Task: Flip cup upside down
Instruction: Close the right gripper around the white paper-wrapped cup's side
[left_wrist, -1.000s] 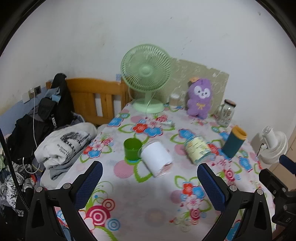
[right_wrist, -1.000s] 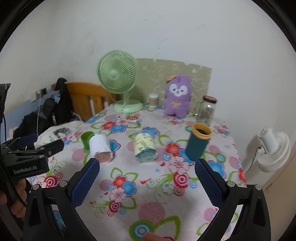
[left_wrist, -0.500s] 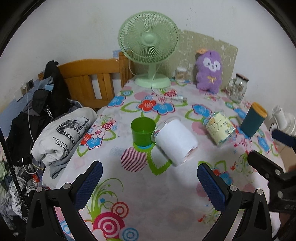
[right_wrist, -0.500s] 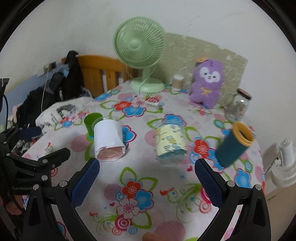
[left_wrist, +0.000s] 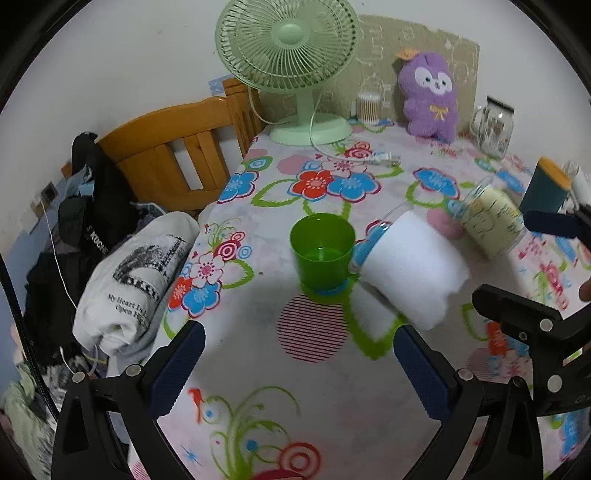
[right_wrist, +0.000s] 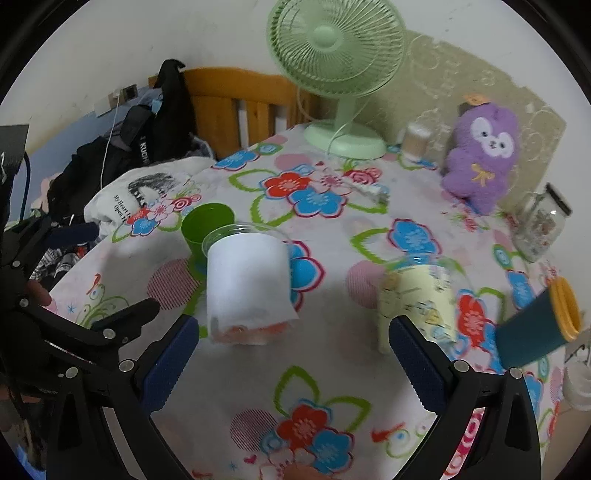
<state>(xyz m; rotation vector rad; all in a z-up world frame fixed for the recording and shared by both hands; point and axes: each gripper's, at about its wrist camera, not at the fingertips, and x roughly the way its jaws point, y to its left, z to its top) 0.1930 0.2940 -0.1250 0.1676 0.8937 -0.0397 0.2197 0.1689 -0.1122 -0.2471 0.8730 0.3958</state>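
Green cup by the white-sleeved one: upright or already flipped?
Upright. The green cup stands on its base on the tablecloth, open mouth up, inside bottom visible. Neither gripper touches it.

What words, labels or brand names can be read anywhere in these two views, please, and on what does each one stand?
"My Heart Is L... Open H...", partly cut off: folded white T-shirt beside the table.
"KUCH...", cut off by a fold: black garment hanging on the wooden chair.
Print on the yellow patterned cup lying on the table: too blurred to read.
Markings on the left gripper and right gripper: none legible.
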